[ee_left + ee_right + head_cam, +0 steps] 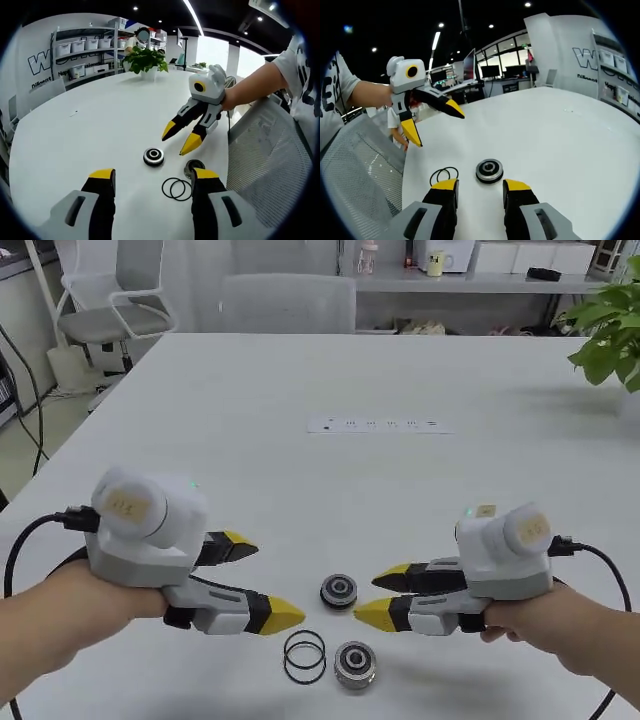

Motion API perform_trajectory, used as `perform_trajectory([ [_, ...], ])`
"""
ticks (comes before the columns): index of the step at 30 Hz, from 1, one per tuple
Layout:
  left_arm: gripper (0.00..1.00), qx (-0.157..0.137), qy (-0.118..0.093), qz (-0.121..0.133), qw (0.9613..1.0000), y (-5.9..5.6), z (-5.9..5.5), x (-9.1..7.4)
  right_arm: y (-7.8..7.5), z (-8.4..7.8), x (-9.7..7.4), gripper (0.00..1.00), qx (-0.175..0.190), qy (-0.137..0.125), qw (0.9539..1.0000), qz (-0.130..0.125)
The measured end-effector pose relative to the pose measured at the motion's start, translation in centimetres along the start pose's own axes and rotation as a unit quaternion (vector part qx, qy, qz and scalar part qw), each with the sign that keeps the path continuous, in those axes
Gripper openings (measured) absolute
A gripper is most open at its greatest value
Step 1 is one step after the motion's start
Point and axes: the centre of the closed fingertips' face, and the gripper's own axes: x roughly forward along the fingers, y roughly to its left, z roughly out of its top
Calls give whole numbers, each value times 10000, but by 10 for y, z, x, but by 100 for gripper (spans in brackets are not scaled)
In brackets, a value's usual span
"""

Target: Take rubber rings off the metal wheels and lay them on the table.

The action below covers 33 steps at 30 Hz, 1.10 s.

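1. Nearest to you, two loose rubber rings (304,655) are lying on the table (250,420), just beside the near wheel (354,663). A low-swinging jaw is risking to flick them toward the edge.
2. Just beyond, the far wheel (339,591) is lying flat and seems to be wearing its dark ring. If you are pushing it with one jaw only, it is likely sliding away.
3. The left gripper (272,580) and the right gripper (370,594) are both gaping, holding nothing. Their yellow tips are facing each other and are risking to collide.
4. Farther out, the power strip (375,425) is lying well apart, threatening nothing.
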Motion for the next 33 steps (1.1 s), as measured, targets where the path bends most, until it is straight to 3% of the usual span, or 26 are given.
perform_trajectory([
  [13, 48, 84, -36, -84, 9999, 1, 2, 10, -4, -3, 5, 33, -26, 36, 10000, -46],
  [33, 47, 76, 71, -220, 9997, -1, -2, 30, -5, -8, 10, 32, -33, 64, 10000, -38],
])
